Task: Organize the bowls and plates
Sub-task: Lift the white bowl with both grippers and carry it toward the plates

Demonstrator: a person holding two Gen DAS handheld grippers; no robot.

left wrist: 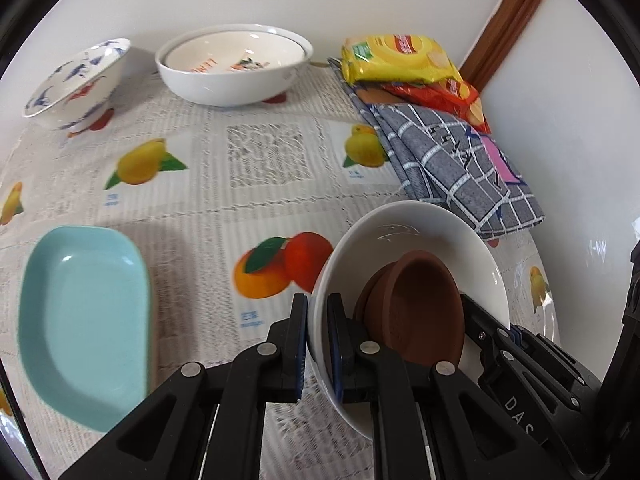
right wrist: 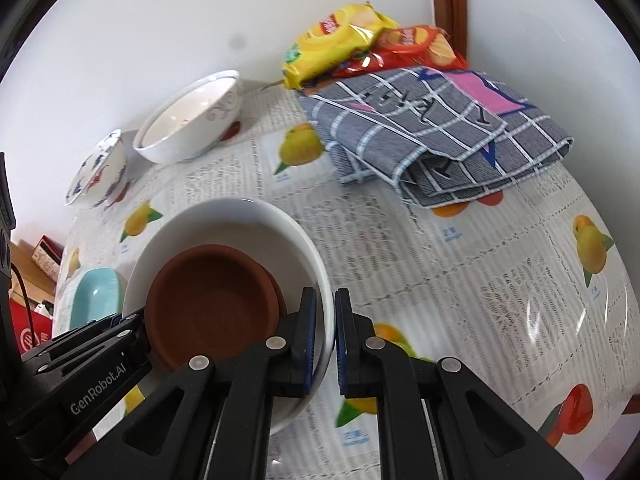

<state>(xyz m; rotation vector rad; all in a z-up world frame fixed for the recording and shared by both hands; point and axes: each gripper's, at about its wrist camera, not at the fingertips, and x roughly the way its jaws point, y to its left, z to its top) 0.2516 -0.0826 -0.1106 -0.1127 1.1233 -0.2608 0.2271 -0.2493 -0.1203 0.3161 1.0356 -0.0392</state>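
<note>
The white bowl (left wrist: 416, 240), with two nested brown saucers (left wrist: 416, 308) inside, sat at the lower right of the left wrist view and the lower left of the right wrist view, appearing raised off the fruit-print tablecloth (left wrist: 248, 200). You held it by opposite sides: the left gripper (left wrist: 318, 344) was clenched on its left wall, the right gripper (right wrist: 325, 340) clenched on its right wall, each with one pad inside and one outside. The saucers had slid against the lower wall, so the bowl was tilted; you would have done well to level both hands and move them together, lest the saucers shift. The likely destinations, the large white bowls (left wrist: 234, 68) and the blue-patterned bowl (left wrist: 78, 80), stood at upper left; the turquoise dish (left wrist: 84, 316) lay at lower left, well apart.
</note>
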